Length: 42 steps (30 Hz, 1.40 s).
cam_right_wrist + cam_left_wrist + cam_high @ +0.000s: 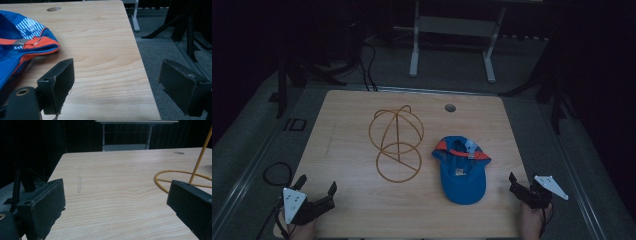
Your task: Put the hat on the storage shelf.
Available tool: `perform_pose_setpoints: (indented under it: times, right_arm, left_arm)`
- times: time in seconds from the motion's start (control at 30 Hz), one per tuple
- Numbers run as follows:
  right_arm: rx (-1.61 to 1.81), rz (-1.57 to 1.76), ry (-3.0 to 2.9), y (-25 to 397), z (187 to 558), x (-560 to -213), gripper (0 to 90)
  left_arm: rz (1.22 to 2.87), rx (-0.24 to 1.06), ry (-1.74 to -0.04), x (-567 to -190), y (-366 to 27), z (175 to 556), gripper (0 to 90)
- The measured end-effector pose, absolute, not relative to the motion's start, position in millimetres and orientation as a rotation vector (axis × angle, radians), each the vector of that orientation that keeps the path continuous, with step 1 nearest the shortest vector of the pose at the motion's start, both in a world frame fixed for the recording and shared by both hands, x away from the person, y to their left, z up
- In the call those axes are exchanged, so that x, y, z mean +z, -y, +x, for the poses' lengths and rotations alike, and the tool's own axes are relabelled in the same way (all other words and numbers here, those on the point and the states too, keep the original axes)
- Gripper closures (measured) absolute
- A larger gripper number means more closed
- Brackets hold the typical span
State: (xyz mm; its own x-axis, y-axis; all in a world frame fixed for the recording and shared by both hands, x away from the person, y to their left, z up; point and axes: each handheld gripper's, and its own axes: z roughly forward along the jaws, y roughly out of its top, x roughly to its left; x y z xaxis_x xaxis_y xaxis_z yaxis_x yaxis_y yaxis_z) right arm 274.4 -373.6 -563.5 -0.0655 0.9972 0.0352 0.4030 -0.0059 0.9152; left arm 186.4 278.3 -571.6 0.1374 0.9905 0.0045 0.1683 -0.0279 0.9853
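The blue cap (460,172) is seen at the lower right of the centre in the high view, lying upside down on the wooden table (357,210), with its orange-edged opening upward and its brim toward the bottom of the frame. Just to its left, apart from it, the yellow wire stand (396,142) is placed, with a round base ring and a dome of wire above; nothing is set on it.

The cap is not touched by any gripper. The right gripper (526,189) is held at the lower right edge of the table, near the cap, with its jaws spread apart and empty. The left gripper (316,196) is held at the lower left, well apart from the cap, also spread wide and empty.

It is judged that the work is at its very beginning: the cap must be grasped, lifted and probably put over the stand.
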Motion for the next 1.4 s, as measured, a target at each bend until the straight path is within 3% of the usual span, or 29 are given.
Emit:
perform_pose_setpoints:
  times: [0.63, 1.4]
  right_arm:
    - [1.109, 1.527, -1.672, 373.9, 277.8, -560.1, 12.9]
    - [1.164, 1.367, -1.904, 331.5, 312.2, -515.9, 12.8]
  left_arm:
    - [1.419, 1.028, -1.223, -571.9, -276.5, 187.1, 2.3]
    - [1.414, 1.01, -1.23, -572.0, -277.8, 186.7, 2.3]
